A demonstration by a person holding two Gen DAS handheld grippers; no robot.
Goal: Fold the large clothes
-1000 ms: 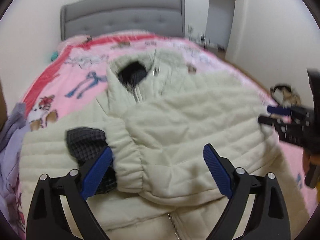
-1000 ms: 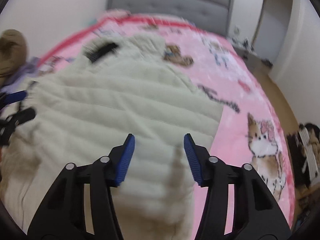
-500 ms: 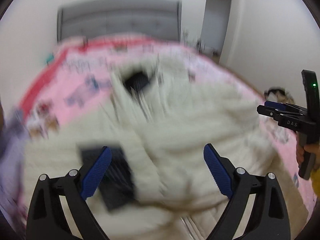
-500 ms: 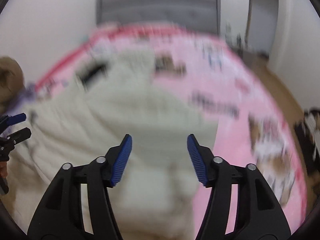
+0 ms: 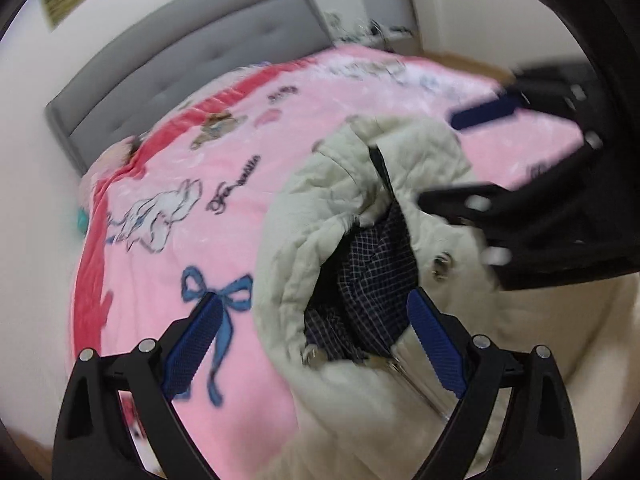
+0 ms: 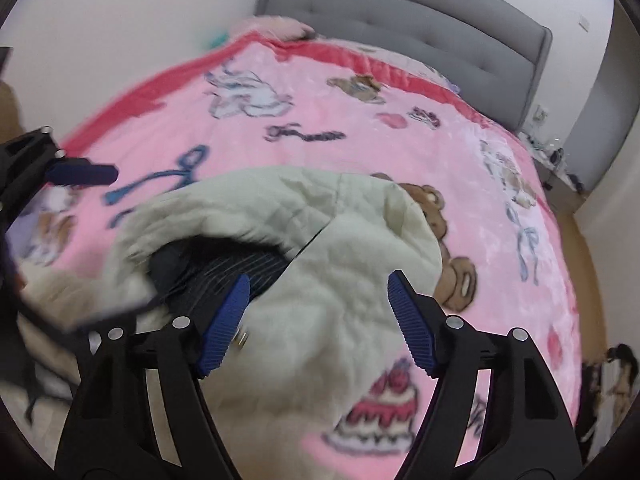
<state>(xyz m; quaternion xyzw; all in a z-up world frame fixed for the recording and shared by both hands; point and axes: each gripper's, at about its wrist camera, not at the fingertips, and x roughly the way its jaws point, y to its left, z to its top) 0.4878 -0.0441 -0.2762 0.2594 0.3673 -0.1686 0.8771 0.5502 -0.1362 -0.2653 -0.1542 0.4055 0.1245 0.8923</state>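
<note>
A cream quilted jacket (image 5: 304, 216) with a dark checked lining (image 5: 372, 280) lies on the pink blanket; its hood end faces both cameras. It also shows in the right wrist view (image 6: 320, 320). My left gripper (image 5: 320, 344) is open, its fingers either side of the hood opening, holding nothing. My right gripper (image 6: 320, 320) is open above the hood's right side, empty. In the left wrist view the right gripper (image 5: 500, 152) is seen at the upper right, close over the hood. In the right wrist view the left gripper (image 6: 76, 176) is seen at the far left.
The pink cartoon-print blanket (image 6: 360, 128) covers the bed, with a grey padded headboard (image 6: 420, 36) behind. White walls stand at the left and back. A wooden floor strip (image 6: 592, 272) and dark items (image 6: 616, 364) lie at the bed's right.
Both grippers have moved from the jacket's lower body up to the hood end. The view now looks closely at the hood opening; both stay open.
</note>
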